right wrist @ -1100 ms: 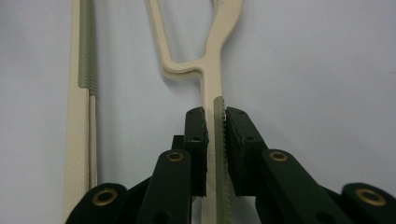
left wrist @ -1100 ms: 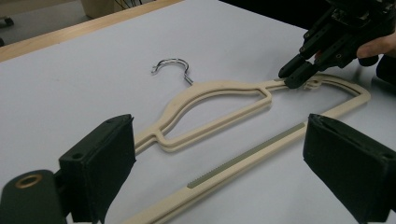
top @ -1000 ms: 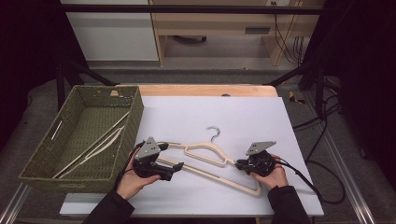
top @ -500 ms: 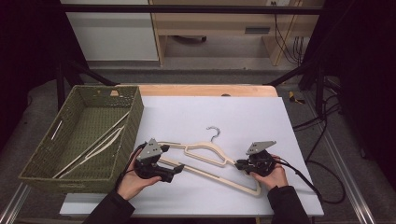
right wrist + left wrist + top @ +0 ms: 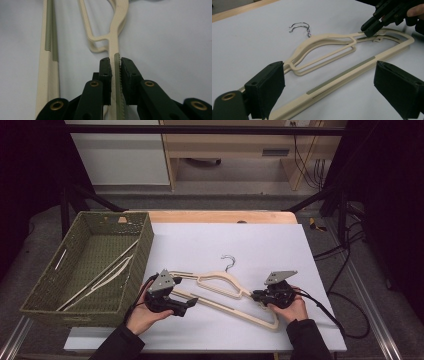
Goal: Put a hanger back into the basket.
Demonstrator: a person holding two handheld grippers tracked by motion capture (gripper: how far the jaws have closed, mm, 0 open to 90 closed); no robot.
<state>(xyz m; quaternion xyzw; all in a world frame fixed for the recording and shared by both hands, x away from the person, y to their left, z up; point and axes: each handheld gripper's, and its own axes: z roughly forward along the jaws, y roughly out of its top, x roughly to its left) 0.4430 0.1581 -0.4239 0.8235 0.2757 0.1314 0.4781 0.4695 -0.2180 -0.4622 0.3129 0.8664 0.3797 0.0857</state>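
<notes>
Behind the table a dim room is being seen in the high view, with a pale cabinet at the back left, a wooden bench at the back centre and dark cables hanging at the right. A white board (image 5: 240,245) is being used as the work surface, and a strip of the wooden table top (image 5: 220,216) is being left uncovered along its far edge.

At the left edge a green woven basket (image 5: 50,292) is being kept just beside the board, with thin pale sticks (image 5: 102,275) lying inside it. Next to it the left gripper (image 5: 186,304) is being held low over the board by the left hand (image 5: 142,317). Its jaws are being kept spread wide, and the long bottom bar of the cream hangers (image 5: 329,48) is passing between them without being touched by the pads.

The hangers are lying flat near the front centre of the board, one on the other as far as can be told, with the metal hooks (image 5: 229,262) pointing to the far side. Much bare board is being left open beyond the hooks.

At the right the right gripper (image 5: 260,296) is being held by the right hand (image 5: 292,310). A ribbed shoulder bar of the hanger is being pinched between its fingers (image 5: 105,72). More free board is being left toward the right edge.
</notes>
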